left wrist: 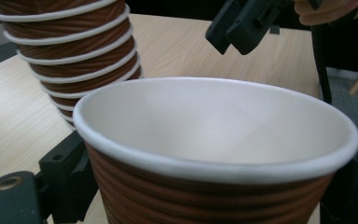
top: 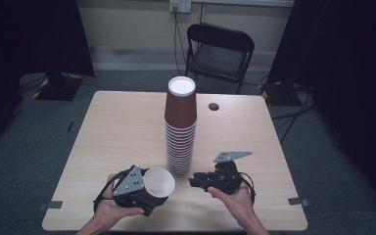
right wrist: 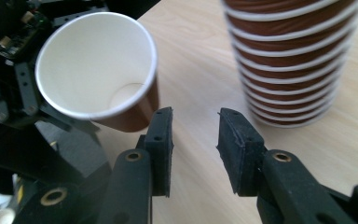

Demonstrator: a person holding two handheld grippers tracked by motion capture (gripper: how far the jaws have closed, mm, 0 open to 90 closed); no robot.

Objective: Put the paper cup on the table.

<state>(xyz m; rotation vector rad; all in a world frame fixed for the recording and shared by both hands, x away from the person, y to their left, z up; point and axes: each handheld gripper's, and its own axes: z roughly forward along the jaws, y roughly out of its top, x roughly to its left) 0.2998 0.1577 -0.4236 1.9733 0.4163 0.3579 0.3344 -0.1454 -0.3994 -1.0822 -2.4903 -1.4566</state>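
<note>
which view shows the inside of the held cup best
The right gripper view: the cup faces the camera, so its white wall and round bottom both show. The left gripper view looks across the rim and catches the inner wall, not the bottom. The high view shows it small, mouth toward the stack, in the left hand-held gripper.

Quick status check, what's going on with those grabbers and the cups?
Left gripper clamped on single paper cup. Right gripper open, empty. Cup stack upright between them.

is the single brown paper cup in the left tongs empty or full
Empty. The single brown ribbed paper cup lies tilted in the left tongs, and the right gripper view looks straight down its bare white inside to the bottom.
</note>
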